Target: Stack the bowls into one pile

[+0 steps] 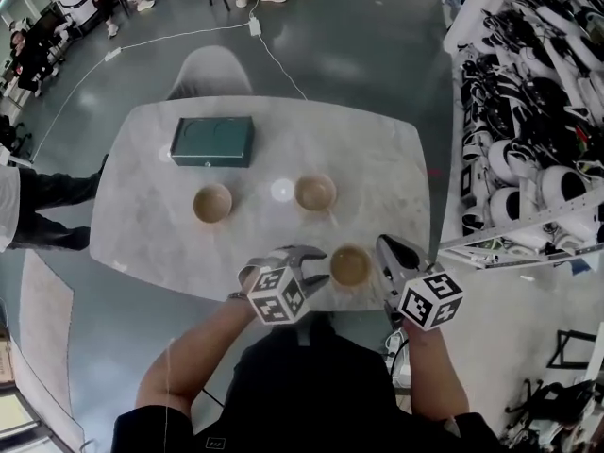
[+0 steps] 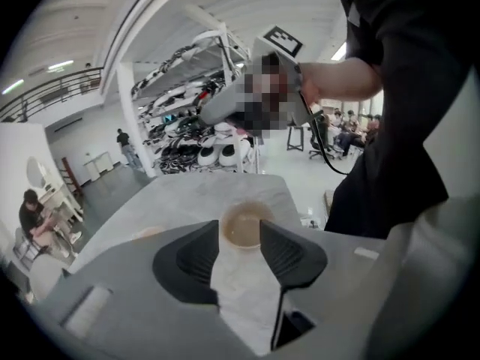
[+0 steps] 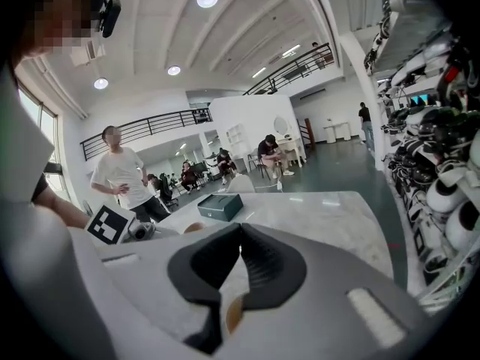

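Observation:
Three tan bowls stand apart on the marble table (image 1: 377,149): one at the left (image 1: 212,202), one in the middle (image 1: 315,192), and a near one (image 1: 351,265) by the front edge. My left gripper (image 1: 319,267) is just left of the near bowl, open, with nothing between its jaws. In the left gripper view the open left gripper (image 2: 240,231) frames that bowl (image 2: 245,223) just past its tips. My right gripper (image 1: 384,244) is just right of the near bowl, shut and empty. In the right gripper view the right gripper (image 3: 240,228) has its tips touching, and a sliver of bowl (image 3: 232,315) shows below them.
A dark green box (image 1: 212,141) lies at the table's back left, also seen as a green box (image 3: 220,205) beyond the right jaws. A chair (image 1: 209,72) stands behind the table. Shelves of helmets (image 1: 528,130) fill the right side. People sit and stand in the room.

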Motion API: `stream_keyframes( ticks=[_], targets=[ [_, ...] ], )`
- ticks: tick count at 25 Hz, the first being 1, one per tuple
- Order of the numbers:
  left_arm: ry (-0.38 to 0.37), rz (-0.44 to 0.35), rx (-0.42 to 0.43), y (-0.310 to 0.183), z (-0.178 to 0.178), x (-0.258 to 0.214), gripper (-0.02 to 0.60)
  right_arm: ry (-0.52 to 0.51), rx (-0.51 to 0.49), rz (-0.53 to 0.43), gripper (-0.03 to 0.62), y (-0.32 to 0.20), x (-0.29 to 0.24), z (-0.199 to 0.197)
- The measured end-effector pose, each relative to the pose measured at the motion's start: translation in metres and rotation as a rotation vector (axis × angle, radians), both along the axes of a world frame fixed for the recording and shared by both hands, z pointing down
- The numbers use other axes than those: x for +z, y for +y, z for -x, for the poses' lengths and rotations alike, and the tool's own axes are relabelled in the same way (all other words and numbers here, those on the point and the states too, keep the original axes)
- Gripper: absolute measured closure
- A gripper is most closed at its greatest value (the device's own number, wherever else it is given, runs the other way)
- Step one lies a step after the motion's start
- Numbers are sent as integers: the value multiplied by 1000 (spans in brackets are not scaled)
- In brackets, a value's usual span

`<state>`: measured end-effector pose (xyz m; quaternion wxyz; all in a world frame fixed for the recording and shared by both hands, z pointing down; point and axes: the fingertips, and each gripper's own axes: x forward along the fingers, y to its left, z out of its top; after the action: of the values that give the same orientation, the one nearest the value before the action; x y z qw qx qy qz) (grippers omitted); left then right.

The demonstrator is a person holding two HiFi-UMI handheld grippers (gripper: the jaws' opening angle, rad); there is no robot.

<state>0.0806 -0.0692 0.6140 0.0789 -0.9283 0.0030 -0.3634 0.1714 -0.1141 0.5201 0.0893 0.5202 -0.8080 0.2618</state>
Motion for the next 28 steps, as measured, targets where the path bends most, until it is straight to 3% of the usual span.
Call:
stream_keyframes(
  ticks=[6, 15, 19, 23, 28],
  targets=[
    [-129, -57, 209, 16, -14, 40, 394, -7, 35, 16, 591, 7, 8, -10],
    [-257, -123, 397, 31, -33, 92, 393, -27, 90, 52, 591, 20, 28, -33],
    [-336, -201, 487, 32, -35, 108, 394, -33, 111, 61, 591, 22, 32, -36],
    [-377, -234, 540, 35, -38, 120, 433, -36, 121, 65, 591, 25, 35, -40],
    [-395, -254, 543, 33, -42, 124, 499, -35, 130, 73, 591, 28, 36, -43]
  ],
)
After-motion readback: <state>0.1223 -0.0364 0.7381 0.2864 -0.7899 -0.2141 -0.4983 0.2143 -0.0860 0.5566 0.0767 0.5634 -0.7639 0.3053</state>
